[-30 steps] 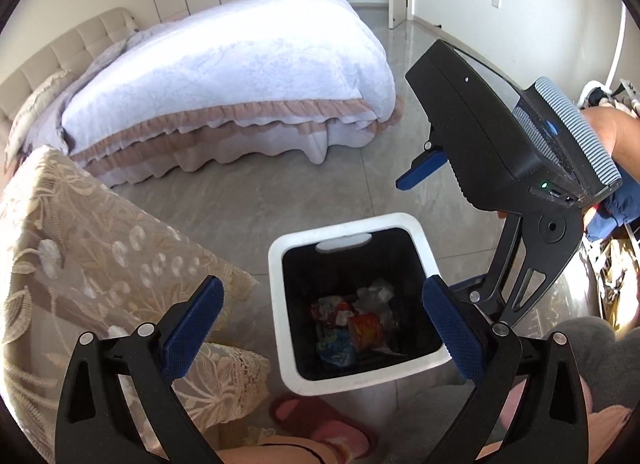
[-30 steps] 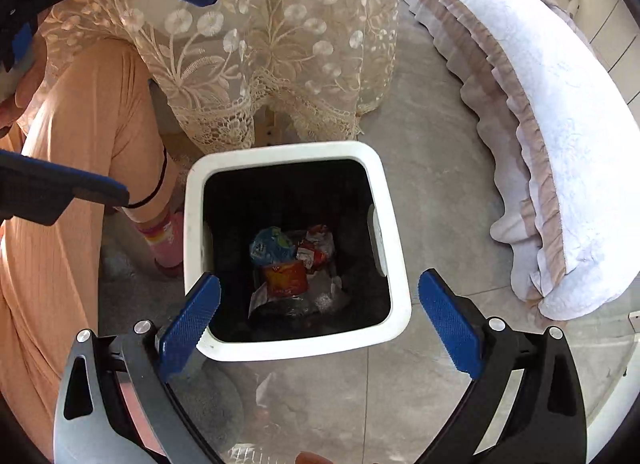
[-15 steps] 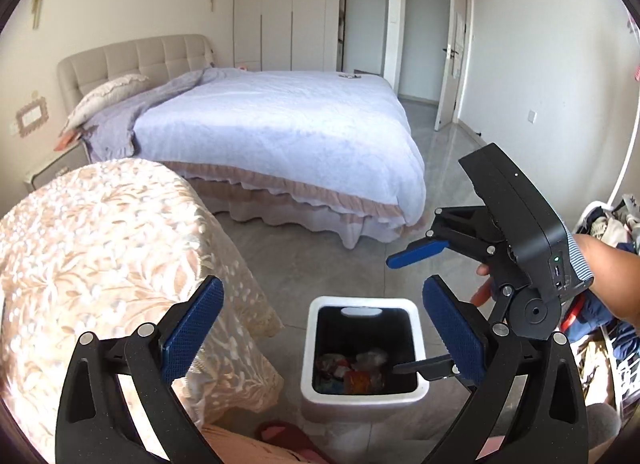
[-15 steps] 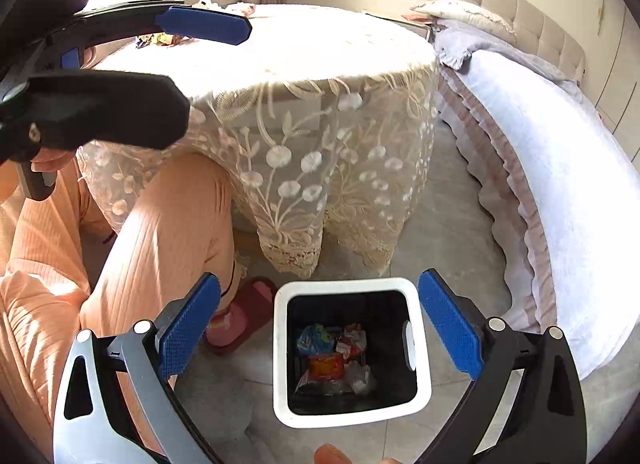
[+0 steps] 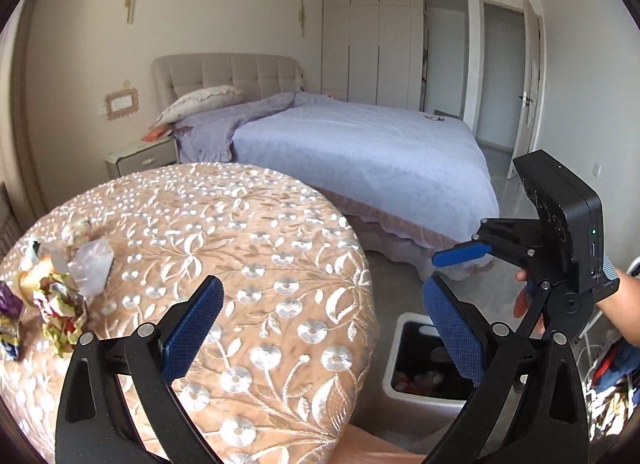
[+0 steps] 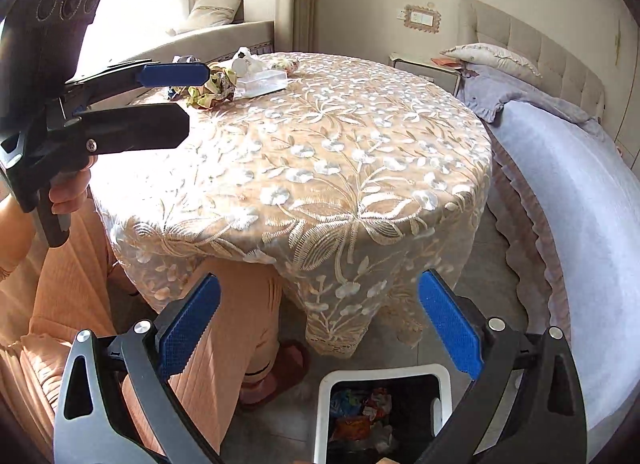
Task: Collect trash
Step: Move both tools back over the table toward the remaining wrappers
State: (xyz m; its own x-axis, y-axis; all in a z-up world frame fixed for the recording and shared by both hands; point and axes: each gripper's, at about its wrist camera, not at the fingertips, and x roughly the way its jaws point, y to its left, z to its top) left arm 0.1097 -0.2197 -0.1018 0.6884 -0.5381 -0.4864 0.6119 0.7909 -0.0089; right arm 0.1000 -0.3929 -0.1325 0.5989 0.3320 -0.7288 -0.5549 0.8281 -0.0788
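A white bin [image 5: 404,344] [image 6: 384,376] with a dark inside stands on the floor beside the round table [image 5: 248,248] [image 6: 320,152]; crumpled wrappers lie in it. More trash sits on the table's far side: a crumpled yellow-green wrapper [image 5: 60,304] [image 6: 212,88], a clear plastic piece [image 5: 94,264] [image 6: 262,82] and purple wrappers [image 5: 10,304]. My left gripper [image 5: 324,328] is open over the table edge, empty. My right gripper [image 6: 320,328] is open above the bin, empty. Each gripper shows in the other's view: the right [image 5: 460,272], the left [image 6: 172,100].
A large bed [image 5: 360,152] [image 6: 580,184] with a lilac cover stands close to the table. A person's legs in orange trousers [image 6: 224,328] and a slipper [image 6: 280,368] are beside the bin. A nightstand [image 5: 140,156] is by the headboard. A window seat [image 6: 208,36] lies behind the table.
Both grippers have lifted away from the bin and tilted up, so the table top and its trash come into view. The bin now sits low in both views. Both stay open.
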